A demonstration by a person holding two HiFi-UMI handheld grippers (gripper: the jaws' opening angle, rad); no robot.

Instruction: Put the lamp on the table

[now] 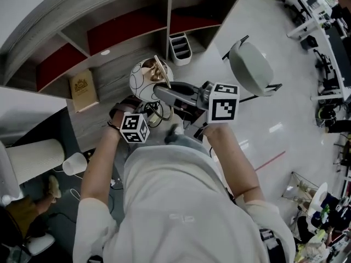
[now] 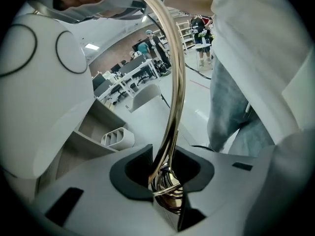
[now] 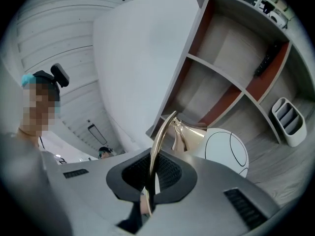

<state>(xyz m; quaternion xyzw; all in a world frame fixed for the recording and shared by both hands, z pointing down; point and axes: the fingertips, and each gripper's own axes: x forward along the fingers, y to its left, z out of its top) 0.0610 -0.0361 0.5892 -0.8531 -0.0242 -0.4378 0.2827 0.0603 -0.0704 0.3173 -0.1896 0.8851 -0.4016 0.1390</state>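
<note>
Pale grey flooring spreads beneath a person who holds two grippers. Left gripper is clenched on the lamp at the foot of its curved gold stem. Right gripper is pinched shut on the same thin stem higher up. Its shade is a white globe ringed with black lines, held over a curved shelf unit with red back panels. Nearby are a tan book, a white slotted organiser, a grey chair, and possibly a paper cup.
</note>
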